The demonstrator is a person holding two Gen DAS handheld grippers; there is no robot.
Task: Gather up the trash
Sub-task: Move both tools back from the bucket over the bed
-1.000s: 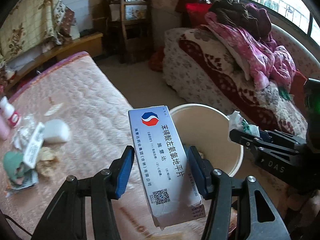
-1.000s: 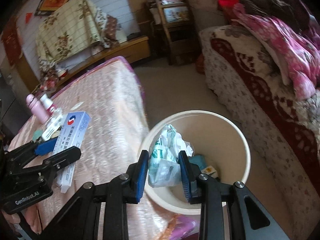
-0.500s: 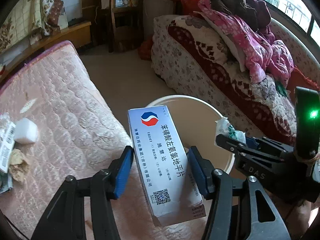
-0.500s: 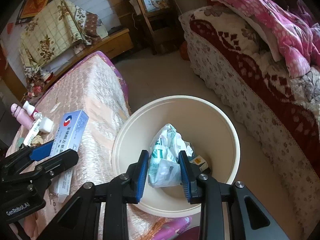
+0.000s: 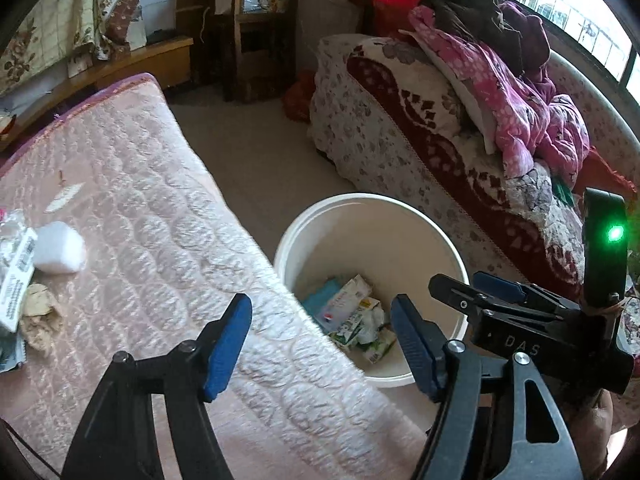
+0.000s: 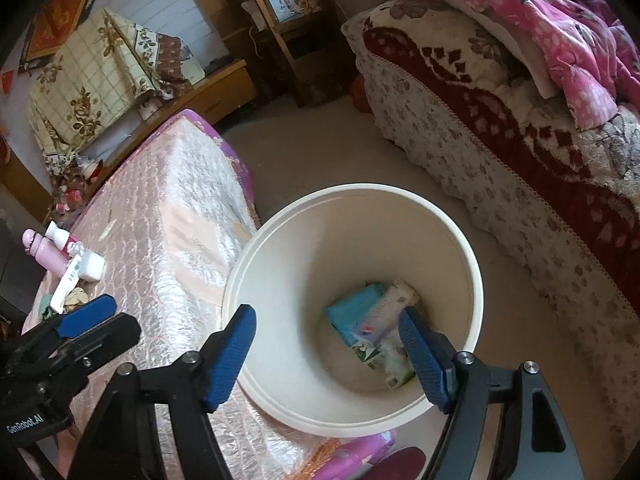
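Note:
A cream bucket (image 5: 448, 240) (image 6: 460, 240) stands on the floor beside the pink mattress (image 5: 160, 240). In its bottom lie a white medicine box (image 6: 384, 312) (image 5: 344, 300), a blue packet (image 6: 352, 312) and a crumpled white-green wrapper (image 6: 380, 356) (image 5: 364, 330). My left gripper (image 5: 320, 340) is open and empty over the mattress edge next to the bucket. My right gripper (image 6: 328, 344) is open and empty above the bucket mouth. More trash lies on the mattress: a white wad (image 5: 60, 248), a barcode box (image 5: 16, 276) and crumpled brown paper (image 5: 40, 316).
A sofa (image 5: 440, 152) with pink bedding (image 5: 520, 92) stands right of the bucket. Pink bottles (image 6: 44, 256) lie at the mattress's left edge. A wooden shelf (image 5: 256, 20) and a low wooden bench (image 5: 152, 60) stand at the back. Beige floor (image 5: 256, 152) runs between mattress and sofa.
Both grippers have opened. The medicine box has left the left gripper and the wrapper has left the right gripper; both now lie in the bucket.

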